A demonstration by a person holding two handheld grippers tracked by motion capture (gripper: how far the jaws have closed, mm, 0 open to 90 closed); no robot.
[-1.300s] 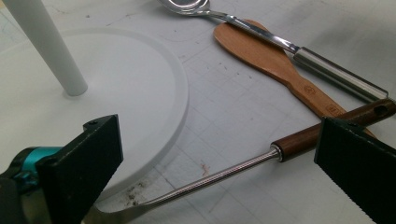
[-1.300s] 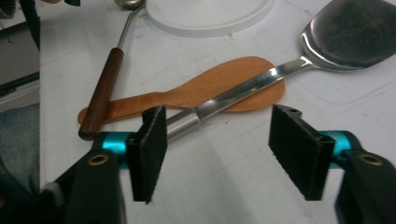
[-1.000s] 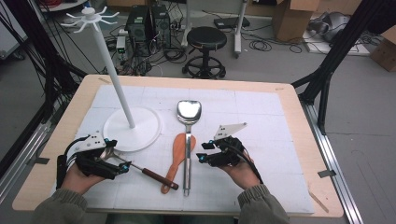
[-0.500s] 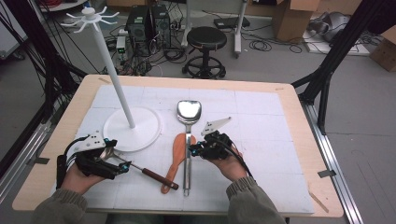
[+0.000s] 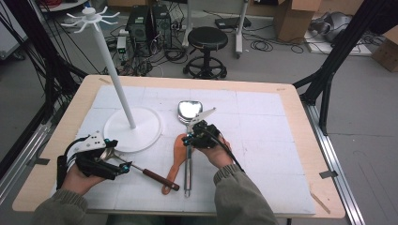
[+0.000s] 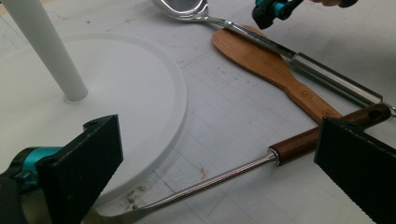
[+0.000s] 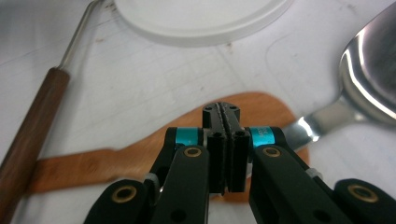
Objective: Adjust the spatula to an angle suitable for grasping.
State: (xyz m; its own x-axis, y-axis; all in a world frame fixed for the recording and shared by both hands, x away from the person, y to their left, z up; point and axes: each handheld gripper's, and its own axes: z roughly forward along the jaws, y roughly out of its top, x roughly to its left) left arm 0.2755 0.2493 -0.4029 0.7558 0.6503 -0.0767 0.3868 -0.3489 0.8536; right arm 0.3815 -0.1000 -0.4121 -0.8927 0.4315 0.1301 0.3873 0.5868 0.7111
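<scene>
On the white mat covering the table, the right gripper sits over the neck of the steel spatula, its jaws having just been closing and now pressed flat together — in the right gripper view the two pads meet with nothing visible between them, and the steel neck runs out to the right just beyond and below them. The spatula lies lengthwise, its shiny blade at the far end and its handle pointing toward the near edge. Just left of it, touching or overlapping under its neck, lies the wooden spatula, blade far and handle near. The left gripper rests at the near left with its jaws standing wide apart; between them lies the thin metal shaft of the brown-handled utensil — no pad touches it — and its wooden grip reaches right toward the wooden spatula's handle end. Just beyond the left gripper stands the white stand, its round base flat on the mat and its pole rising to a ring of hooks.
</scene>
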